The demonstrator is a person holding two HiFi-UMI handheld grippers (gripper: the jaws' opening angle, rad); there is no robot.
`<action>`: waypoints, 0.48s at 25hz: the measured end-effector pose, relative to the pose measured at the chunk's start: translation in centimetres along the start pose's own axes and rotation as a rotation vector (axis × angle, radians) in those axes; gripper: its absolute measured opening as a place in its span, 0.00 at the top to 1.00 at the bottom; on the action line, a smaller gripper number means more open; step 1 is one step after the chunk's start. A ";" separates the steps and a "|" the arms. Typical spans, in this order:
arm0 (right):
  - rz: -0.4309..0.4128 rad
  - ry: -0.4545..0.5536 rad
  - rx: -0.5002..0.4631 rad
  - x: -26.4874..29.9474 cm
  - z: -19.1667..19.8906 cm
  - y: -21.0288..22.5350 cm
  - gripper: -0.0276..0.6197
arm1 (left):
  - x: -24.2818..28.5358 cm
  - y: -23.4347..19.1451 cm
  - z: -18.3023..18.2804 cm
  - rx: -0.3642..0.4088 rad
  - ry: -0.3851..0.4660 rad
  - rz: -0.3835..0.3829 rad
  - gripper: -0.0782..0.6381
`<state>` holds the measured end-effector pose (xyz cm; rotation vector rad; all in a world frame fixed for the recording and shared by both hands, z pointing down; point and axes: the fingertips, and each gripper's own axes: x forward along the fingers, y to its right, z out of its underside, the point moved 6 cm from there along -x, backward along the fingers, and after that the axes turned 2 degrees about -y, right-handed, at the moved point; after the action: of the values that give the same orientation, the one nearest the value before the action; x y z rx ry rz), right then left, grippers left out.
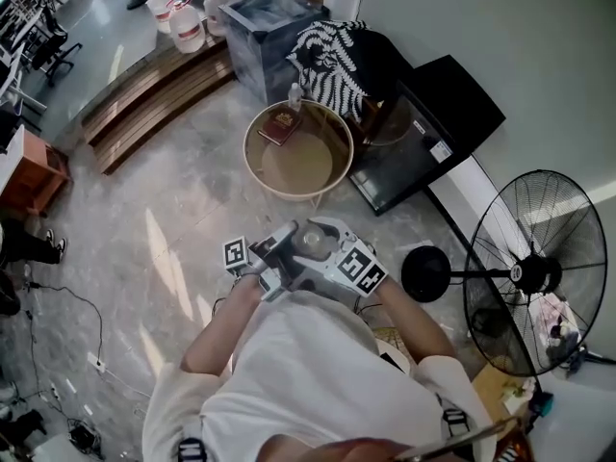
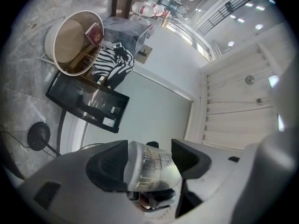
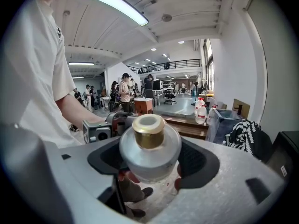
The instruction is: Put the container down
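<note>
The container (image 1: 313, 240) is a frosted glass bottle (image 3: 149, 148) with an open gold neck. I hold it at chest height above the floor, between both grippers. My right gripper (image 3: 149, 160) stands wide, with both pads pressed on the bottle's round shoulder. My left gripper (image 2: 149, 157) comes from the other side; its pads sit against the bottle's printed lower part (image 2: 152, 169). In the head view the left gripper (image 1: 284, 248) and right gripper (image 1: 332, 248) meet around the bottle. The bottle's base is hidden.
A round beige table (image 1: 255, 162) stands just ahead, carrying a red book (image 1: 280, 126) and a small bottle (image 1: 295, 94). A black flat panel (image 1: 433, 133) leans to its right. A floor fan (image 1: 539, 272) stands at right. A zebra-striped cloth (image 1: 332, 56) and a grey bin (image 1: 269, 37) lie behind.
</note>
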<state>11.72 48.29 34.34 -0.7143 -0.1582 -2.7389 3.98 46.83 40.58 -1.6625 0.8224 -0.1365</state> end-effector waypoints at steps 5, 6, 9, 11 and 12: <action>0.003 -0.001 0.005 1.0 -0.6 1.5 0.44 | 0.6 0.4 -1.7 -0.008 -0.005 -0.002 0.51; 0.007 -0.003 0.007 1.2 -0.8 1.9 0.44 | 0.9 0.5 -2.2 -0.010 -0.009 -0.003 0.51; 0.022 -0.006 0.018 2.0 -1.2 3.1 0.44 | 1.4 0.6 -3.8 -0.018 -0.020 -0.010 0.51; 0.032 -0.007 0.027 2.7 -1.6 4.2 0.44 | 1.8 0.7 -5.1 -0.024 -0.030 -0.014 0.51; 0.037 -0.007 0.031 3.1 -1.8 4.9 0.44 | 2.1 0.8 -5.9 -0.027 -0.035 -0.017 0.51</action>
<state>9.84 42.52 34.46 -0.7119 -0.1866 -2.6929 2.18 40.78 40.78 -1.6931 0.7869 -0.1076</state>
